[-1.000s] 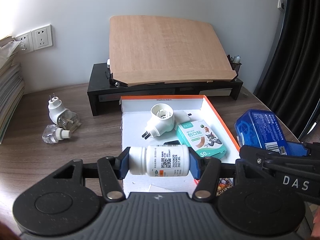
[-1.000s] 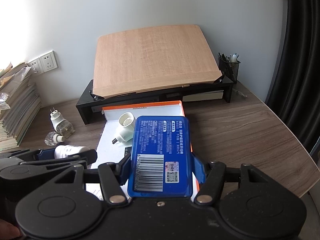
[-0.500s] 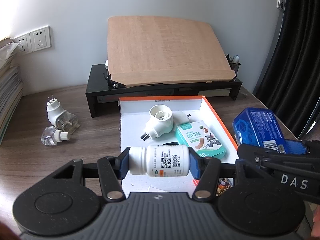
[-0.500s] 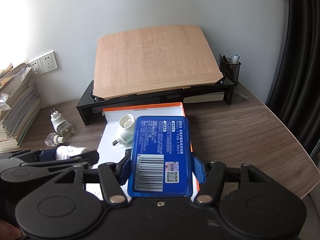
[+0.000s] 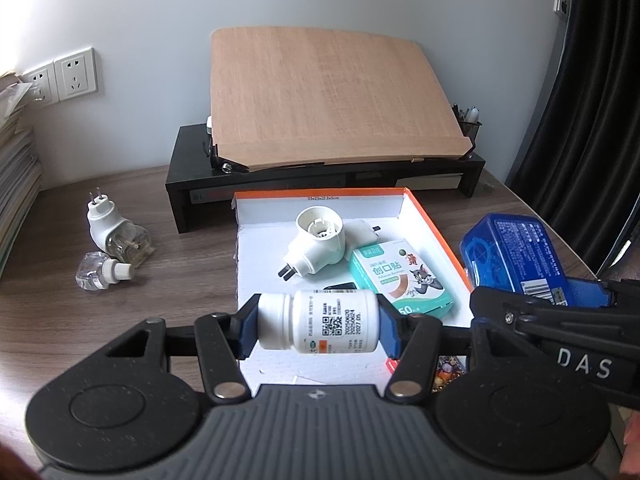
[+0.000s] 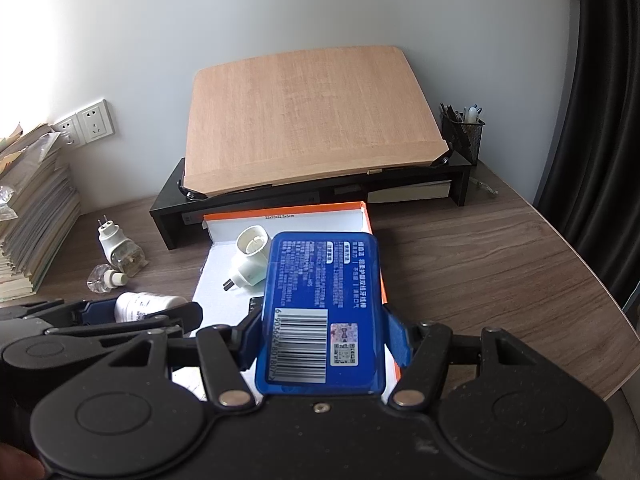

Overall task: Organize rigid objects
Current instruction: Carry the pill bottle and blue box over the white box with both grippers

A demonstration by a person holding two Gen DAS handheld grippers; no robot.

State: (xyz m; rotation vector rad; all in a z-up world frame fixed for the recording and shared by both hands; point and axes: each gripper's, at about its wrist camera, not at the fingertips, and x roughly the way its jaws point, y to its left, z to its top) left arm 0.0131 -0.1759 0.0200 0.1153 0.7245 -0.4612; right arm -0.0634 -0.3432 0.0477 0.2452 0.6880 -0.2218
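Note:
My left gripper point(image 5: 318, 326) is shut on a white pill bottle point(image 5: 320, 322), held sideways above the near part of an orange-rimmed white box point(image 5: 434, 236). Inside the box lie a white plug adapter point(image 5: 316, 244) and a teal plaster carton point(image 5: 400, 278). To the right, my right gripper point(image 6: 326, 338) is shut on a flat blue tin point(image 6: 320, 308) with a barcode, held over the box's right side; that blue tin point(image 5: 514, 254) also shows at the right of the left wrist view. The white pill bottle point(image 6: 146, 306) appears low left in the right wrist view.
A white plug-in vaporiser point(image 5: 110, 228) and a small clear refill bottle point(image 5: 102, 276) lie on the wooden desk point(image 6: 500, 264) left of the box. Behind stands a black monitor riser point(image 5: 192, 172) carrying a tilted wooden board point(image 5: 328, 96). Stacked papers point(image 6: 32, 216) sit far left, a pen holder point(image 6: 462, 132) far right.

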